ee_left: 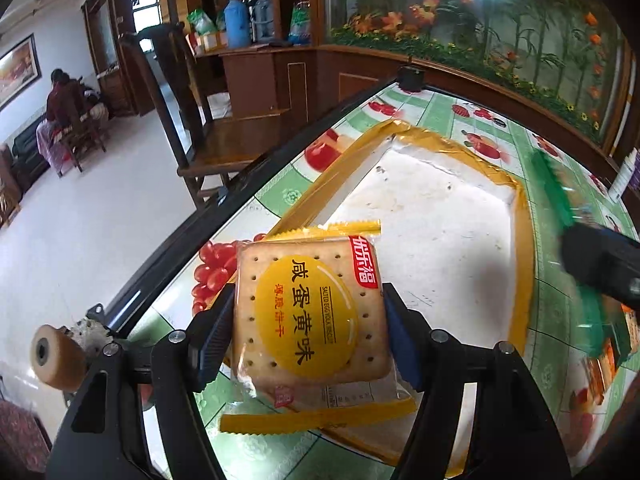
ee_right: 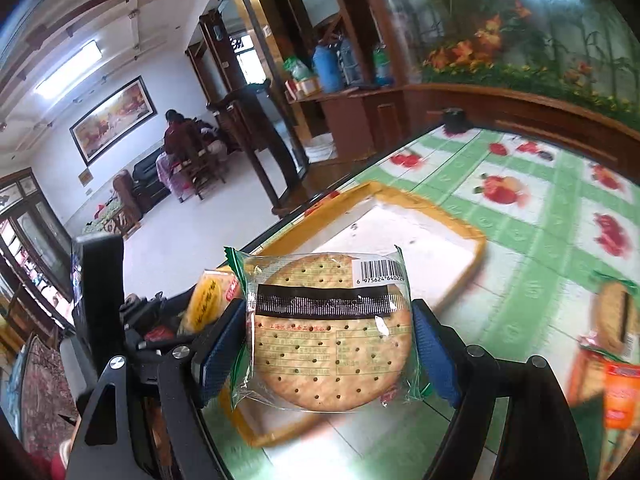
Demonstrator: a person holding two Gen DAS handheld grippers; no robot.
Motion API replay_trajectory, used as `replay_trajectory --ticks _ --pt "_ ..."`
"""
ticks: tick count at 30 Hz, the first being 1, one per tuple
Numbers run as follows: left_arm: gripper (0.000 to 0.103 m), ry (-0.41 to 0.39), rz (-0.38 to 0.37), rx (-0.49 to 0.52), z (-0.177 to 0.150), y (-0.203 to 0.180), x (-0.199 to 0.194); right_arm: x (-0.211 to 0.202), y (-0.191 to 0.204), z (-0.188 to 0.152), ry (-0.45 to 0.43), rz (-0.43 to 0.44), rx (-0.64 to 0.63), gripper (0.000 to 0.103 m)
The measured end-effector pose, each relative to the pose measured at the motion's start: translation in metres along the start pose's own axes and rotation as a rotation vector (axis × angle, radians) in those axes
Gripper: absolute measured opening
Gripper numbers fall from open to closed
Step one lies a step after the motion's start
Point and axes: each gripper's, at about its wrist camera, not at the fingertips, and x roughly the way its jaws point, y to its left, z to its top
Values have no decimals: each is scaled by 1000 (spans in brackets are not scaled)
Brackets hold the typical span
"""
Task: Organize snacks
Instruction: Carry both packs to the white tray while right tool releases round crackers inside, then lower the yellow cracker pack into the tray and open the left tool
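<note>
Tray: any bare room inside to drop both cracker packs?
The white floor of the yellow-rimmed tray is bare throughout; nothing lies inside it. The left tool holds a square salted-egg cracker pack, the right tool a round cracker pack. More snack packs crowd the tablecloth right of the tray.

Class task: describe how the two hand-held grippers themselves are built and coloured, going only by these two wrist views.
Both match. The left gripper and the right gripper each have a black angular frame with triangular cut-outs, round silver bolt heads at the joints, and two fingers faced with blue ribbed pads. No cables, markings or sleeves show.
</note>
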Motion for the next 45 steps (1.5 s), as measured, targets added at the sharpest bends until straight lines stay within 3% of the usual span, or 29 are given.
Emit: replay_trajectory --ticks 8,15,19,23,31,39,45 --pt "69 12 -6 16 2 -10 13 55 -4 2 69 -2 25 81" --pt "69 82 -23 13 1 -14 29 78 -16 0 114 -19 42 81" --pt "78 77 11 22 1 -14 26 72 -16 0 112 -23 40 82" --pt "79 14 67 22 2 -12 8 42 -20 1 56 -36 54 83" --pt "81 -51 20 14 5 -18 -21 -41 -46 -16 -60 -112 104 88" --pt "83 -75 -139 120 -3 -70 -49 -126 -111 -79 -118 -284 241 92" --pt "83 -43 -279 320 -25 -145 -63 -178 -165 -121 -153 -376 399 92"
